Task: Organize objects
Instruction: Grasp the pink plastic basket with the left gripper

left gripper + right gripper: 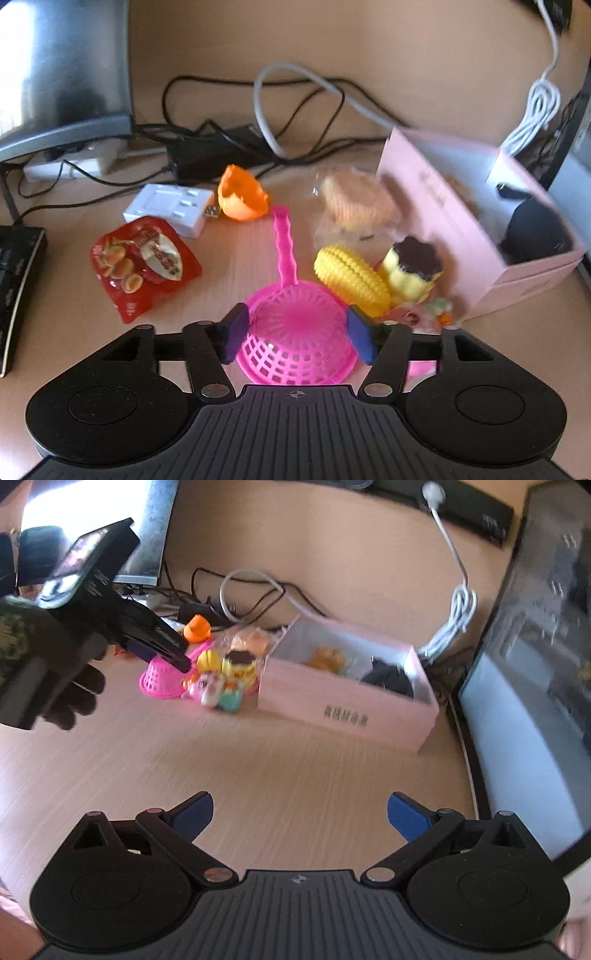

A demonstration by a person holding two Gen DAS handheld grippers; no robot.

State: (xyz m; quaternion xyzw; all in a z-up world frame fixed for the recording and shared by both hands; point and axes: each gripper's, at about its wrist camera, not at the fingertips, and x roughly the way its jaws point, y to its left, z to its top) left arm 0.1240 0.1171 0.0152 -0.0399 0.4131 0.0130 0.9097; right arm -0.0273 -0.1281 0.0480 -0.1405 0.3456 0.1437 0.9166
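The left gripper (297, 332) is holding its jaws partly closed around the upturned pink strainer basket (295, 339), a blue pad sitting at each side; actual contact is unclear. The right gripper (299, 818) is hanging wide apart over bare desk (258, 768), holding nothing. The pink box (461, 221) is lying at two o'clock from the basket, the red snack bag (144, 264) at ten, the toy corn (351, 278) and pudding toy (413, 269) at one.
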